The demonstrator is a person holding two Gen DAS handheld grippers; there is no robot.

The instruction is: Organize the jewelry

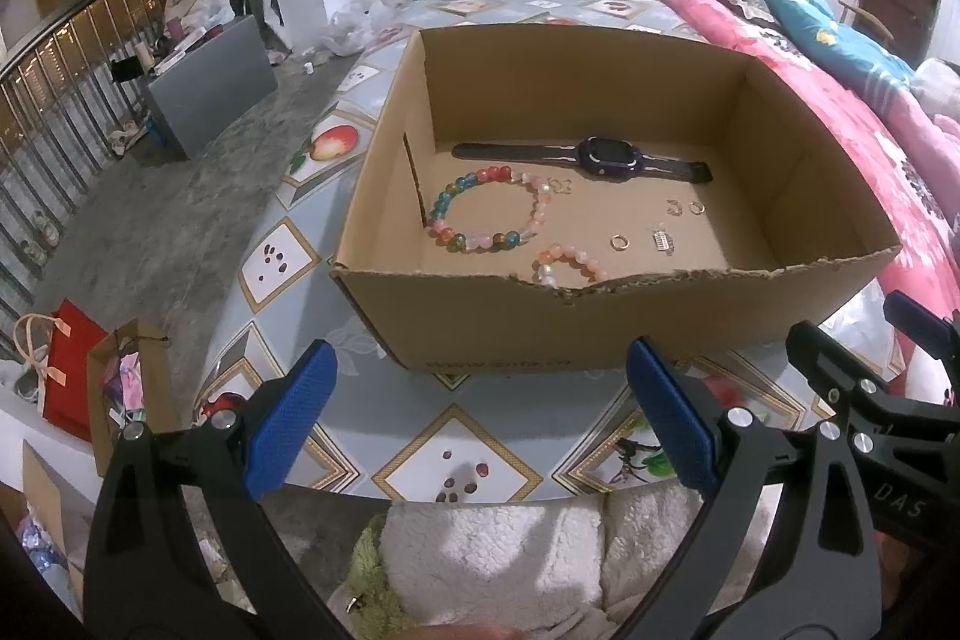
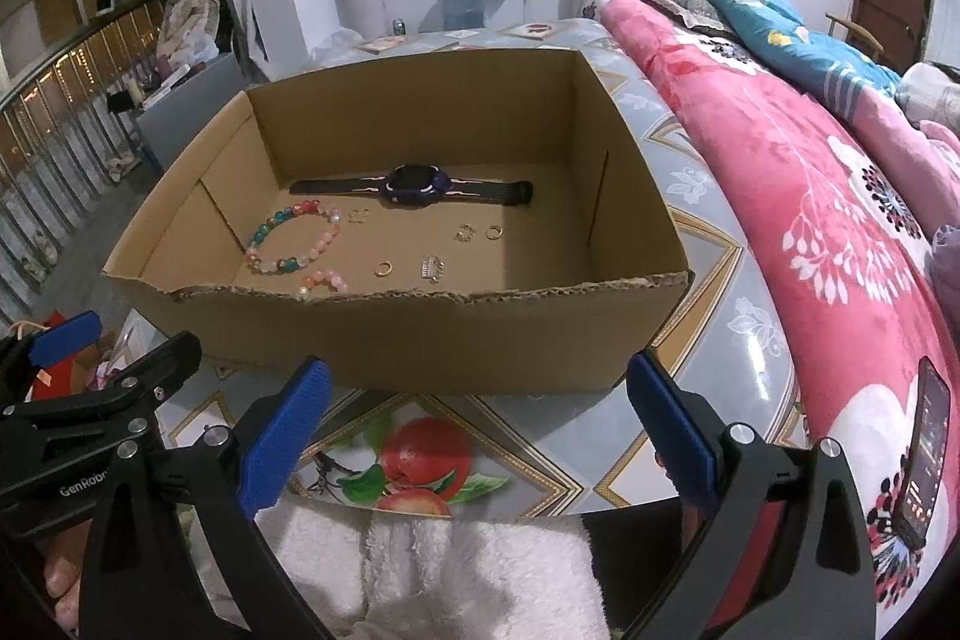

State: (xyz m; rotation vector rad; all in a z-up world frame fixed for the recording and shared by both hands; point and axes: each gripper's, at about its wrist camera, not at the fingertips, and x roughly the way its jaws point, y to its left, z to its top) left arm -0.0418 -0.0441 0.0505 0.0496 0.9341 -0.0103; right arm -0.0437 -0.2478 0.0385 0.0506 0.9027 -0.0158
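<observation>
Both grippers, left gripper and right gripper, wide open, empty, short of cardboard box on worktop; inside, beaded bracelet likely light, rollable, grip across beads; watch by strap.

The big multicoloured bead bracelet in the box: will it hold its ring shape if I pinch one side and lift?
Probably not. The multicoloured bead bracelet is separate round beads on a string, so it would likely sag into a hanging loop. The glossy beads may slip or roll between the pads. It looks light.
</observation>
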